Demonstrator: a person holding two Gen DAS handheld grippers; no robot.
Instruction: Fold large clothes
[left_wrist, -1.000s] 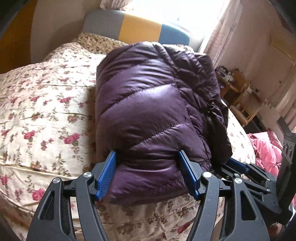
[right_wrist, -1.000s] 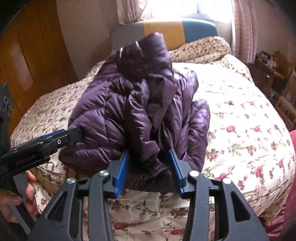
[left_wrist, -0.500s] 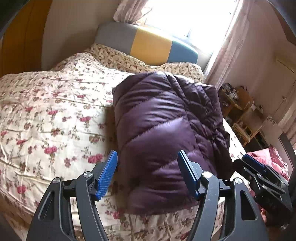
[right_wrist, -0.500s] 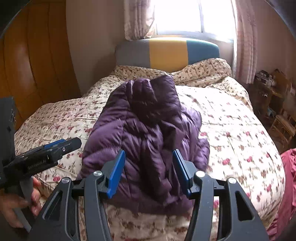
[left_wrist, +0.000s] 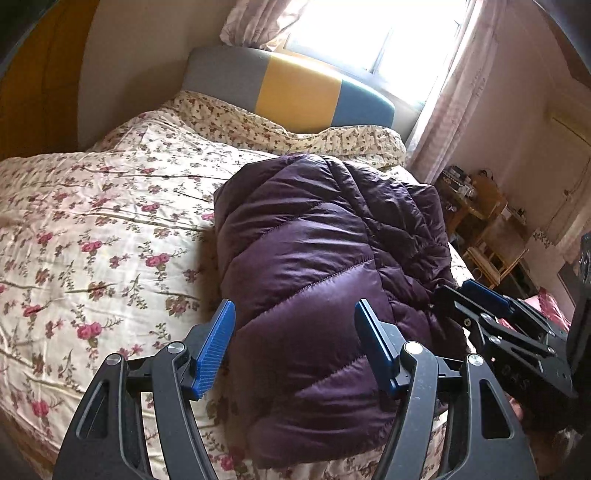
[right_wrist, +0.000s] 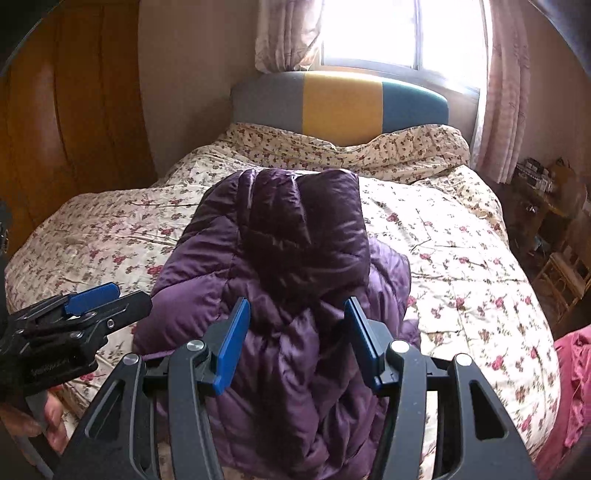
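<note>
A folded purple down jacket (left_wrist: 325, 280) lies on a bed covered by a cream quilt printed with red flowers (left_wrist: 96, 236), near the quilt's close edge and toward the side of the room where the wooden furniture stands. Seen along the left tongs (left_wrist: 295, 343), the jacket shows a smooth quilted panel on top, with looser folds bunched along its far side; the blue pads (left_wrist: 216, 347) stand spread apart above the fabric, released and gripping nothing. The right tongs (right_wrist: 295, 341) are likewise released, their blue pads parted over the rumpled end of the jacket (right_wrist: 288, 280) without pressing on it, the padded hood or collar heaped up just beyond them. Each tool appears in the other's view: the right tongs (left_wrist: 491, 314) at the jacket's right edge, the left tongs (right_wrist: 85, 306) beside its left edge, with a person's hand (right_wrist: 37, 421) on the handle below. Behind the bed, a headboard (right_wrist: 340, 103) in grey, yellow and blue panels stands under a bright window (right_wrist: 369, 33) with pale pink curtains. A pink cloth (right_wrist: 569, 387) lies off the bed's right edge.
</note>
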